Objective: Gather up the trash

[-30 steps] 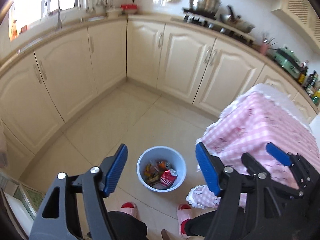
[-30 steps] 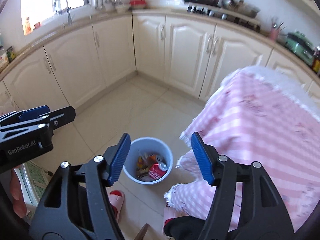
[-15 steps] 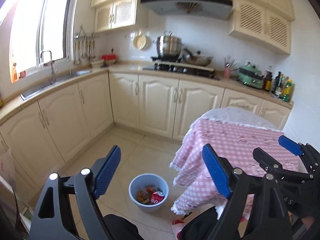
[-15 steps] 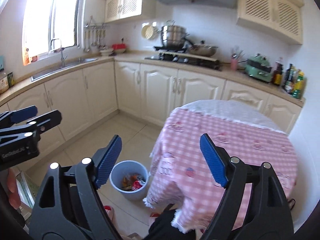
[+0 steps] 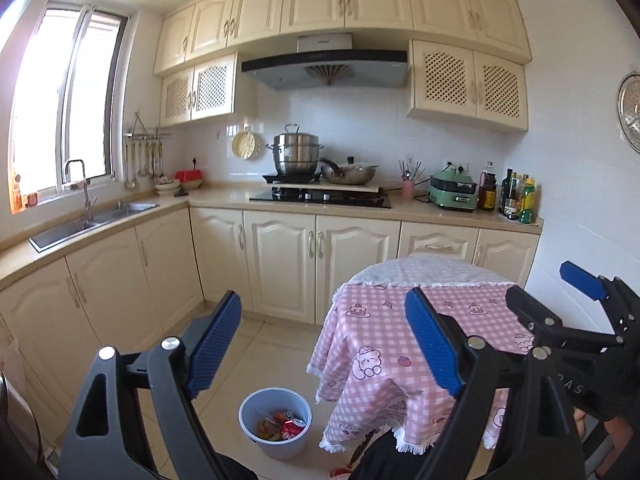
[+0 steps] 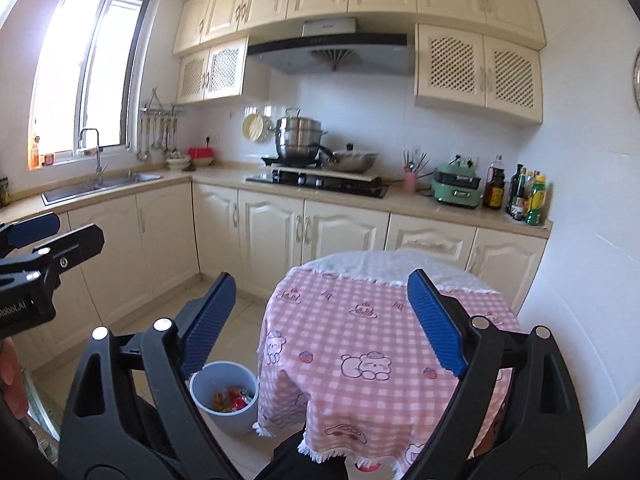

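Note:
A light blue trash bin (image 5: 275, 424) stands on the floor beside the round table with a pink checked cloth (image 5: 404, 340). It holds a red soda can (image 5: 293, 427) and colourful wrappers. The bin also shows in the right wrist view (image 6: 224, 396), next to the table (image 6: 360, 340). My left gripper (image 5: 324, 344) is open and empty, held high above the bin. My right gripper (image 6: 320, 324) is open and empty, held above the table's near edge. The right gripper shows at the right of the left wrist view (image 5: 580, 320).
Cream cabinets run along the left and back walls. A sink (image 5: 92, 220) sits under the window. A stove (image 5: 320, 196) carries a steel pot (image 5: 298, 156) and a pan. A green appliance (image 5: 454, 192) and bottles (image 5: 520, 200) stand at the counter's right end.
Both grippers have risen and tilted up from looking down at the bin to looking level across the kitchen. The bin now sits low in both views. Both stay open and empty.

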The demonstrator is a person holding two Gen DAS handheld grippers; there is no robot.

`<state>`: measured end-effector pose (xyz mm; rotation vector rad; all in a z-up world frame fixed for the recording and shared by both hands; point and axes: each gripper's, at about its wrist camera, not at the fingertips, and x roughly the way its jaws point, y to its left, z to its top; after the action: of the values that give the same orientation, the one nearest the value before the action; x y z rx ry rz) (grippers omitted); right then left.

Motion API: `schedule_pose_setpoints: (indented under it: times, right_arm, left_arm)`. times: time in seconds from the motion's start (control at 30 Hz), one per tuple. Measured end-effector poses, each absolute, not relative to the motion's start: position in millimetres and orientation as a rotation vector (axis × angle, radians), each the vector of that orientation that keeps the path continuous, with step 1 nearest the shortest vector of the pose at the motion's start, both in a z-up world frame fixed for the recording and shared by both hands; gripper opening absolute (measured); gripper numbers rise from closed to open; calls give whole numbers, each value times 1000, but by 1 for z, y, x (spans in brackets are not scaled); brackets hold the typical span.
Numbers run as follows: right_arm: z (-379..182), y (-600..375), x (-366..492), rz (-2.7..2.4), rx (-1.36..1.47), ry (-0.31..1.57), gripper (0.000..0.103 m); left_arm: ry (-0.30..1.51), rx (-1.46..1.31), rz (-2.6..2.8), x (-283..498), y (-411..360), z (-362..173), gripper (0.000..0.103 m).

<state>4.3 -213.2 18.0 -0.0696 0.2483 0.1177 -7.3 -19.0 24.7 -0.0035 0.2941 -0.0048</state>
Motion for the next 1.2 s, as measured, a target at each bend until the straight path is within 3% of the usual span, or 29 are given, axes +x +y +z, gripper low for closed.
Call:
schedule_pose_setpoints:
  times: [1.2]
  right_arm:
    - [23,-216,-10,126,-63,226,88]
  left_arm:
    - [253,10,2,-20,-25,27,82]
